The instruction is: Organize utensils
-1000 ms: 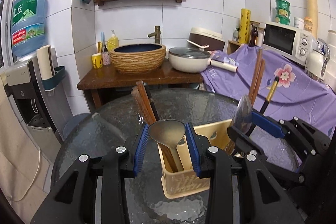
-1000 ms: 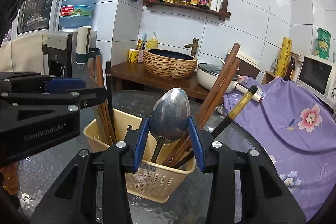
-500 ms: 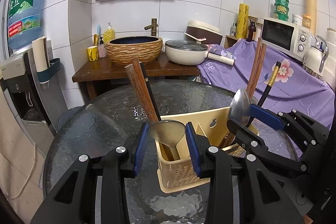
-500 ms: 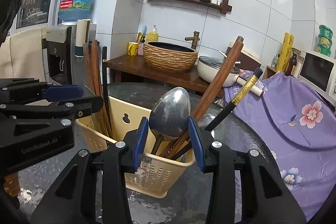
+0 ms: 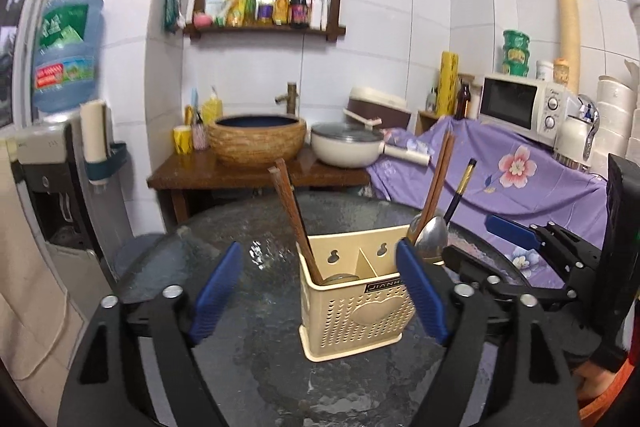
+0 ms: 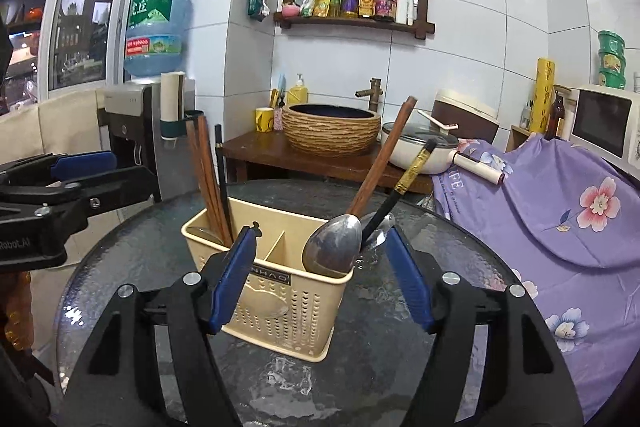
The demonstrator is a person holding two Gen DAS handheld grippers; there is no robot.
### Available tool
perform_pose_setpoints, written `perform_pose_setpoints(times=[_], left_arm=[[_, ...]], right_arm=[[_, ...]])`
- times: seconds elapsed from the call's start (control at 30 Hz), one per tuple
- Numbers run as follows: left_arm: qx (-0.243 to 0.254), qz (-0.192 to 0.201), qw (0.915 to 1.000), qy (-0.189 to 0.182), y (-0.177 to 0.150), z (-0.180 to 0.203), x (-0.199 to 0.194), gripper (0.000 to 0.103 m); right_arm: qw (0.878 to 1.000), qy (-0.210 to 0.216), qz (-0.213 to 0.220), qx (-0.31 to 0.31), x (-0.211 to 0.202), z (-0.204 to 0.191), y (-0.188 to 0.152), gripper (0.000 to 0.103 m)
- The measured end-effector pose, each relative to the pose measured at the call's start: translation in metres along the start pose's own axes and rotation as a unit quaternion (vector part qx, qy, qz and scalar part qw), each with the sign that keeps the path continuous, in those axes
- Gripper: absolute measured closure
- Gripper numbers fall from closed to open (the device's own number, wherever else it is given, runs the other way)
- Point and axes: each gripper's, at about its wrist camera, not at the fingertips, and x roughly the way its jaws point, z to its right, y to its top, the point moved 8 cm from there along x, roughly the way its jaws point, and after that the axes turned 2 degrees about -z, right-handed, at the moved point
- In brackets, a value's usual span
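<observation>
A cream two-compartment utensil holder [image 5: 352, 301] [image 6: 272, 291] stands on the round glass table [image 5: 256, 359]. Brown wooden chopsticks [image 5: 294, 215] lean in one compartment, with a metal spoon bowl [image 5: 338, 278] low inside it. The other compartment holds a metal spoon [image 6: 332, 251], brown chopsticks [image 6: 382, 159] and a black gold-banded chopstick [image 6: 404, 183]. My left gripper [image 5: 320, 293] is open and empty in front of the holder. My right gripper [image 6: 320, 277] is open and empty, its jaws either side of the holder.
A wooden stand with a woven basin [image 6: 331, 127], a cream pot [image 5: 346, 149] and a yellow cup [image 5: 182, 140] is behind the table. A purple flowered cloth [image 6: 560, 211] covers the right counter with a microwave [image 5: 520, 105]. A water dispenser [image 6: 132, 131] stands on the left.
Both grippers have opened and let go of their spoons, which now rest in the holder. Both grippers have drawn back from it.
</observation>
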Motion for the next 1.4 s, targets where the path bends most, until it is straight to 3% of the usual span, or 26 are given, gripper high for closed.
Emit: perform_pose_setpoints(times=[0.03,0.1,0.33,0.53,0.73,1.03,1.4], left_arm=[[0.001,0.01,0.9999,0.002,-0.001,0.0,-0.008,0.017],[0.005,0.028,0.9996,0.001,-0.004,-0.001,-0.023,0.006],[-0.008,0.064,0.9976,0.023,-0.034,-0.01,-0.064,0.006],[-0.025,0.045,0.9984,0.023,-0.081,-0.006,-0.083,0.006],[-0.023,0.055,0.9978,0.03,-0.118,0.009,-0.111,0.006],[-0.03,0.07,0.9966,0.031,-0.151,0.021,-0.154,0.006],[-0.033,0.061,0.9971,0.031,-0.181,0.026,-0.182,0.006]], right_arm=[[1.0,0.002,0.002,0.004,-0.006,0.001,0.0,0.034],[1.0,0.005,0.008,0.017,-0.02,0.003,-0.003,0.022],[0.999,0.015,0.025,0.041,-0.074,0.004,-0.035,0.006],[0.998,0.03,0.033,0.043,-0.11,-0.007,-0.078,0.006],[0.998,0.029,0.05,0.039,-0.15,-0.026,-0.115,0.006],[0.997,-0.013,0.068,0.028,-0.205,-0.035,-0.152,0.006],[0.996,-0.016,0.066,0.062,-0.247,-0.039,-0.184,0.006]])
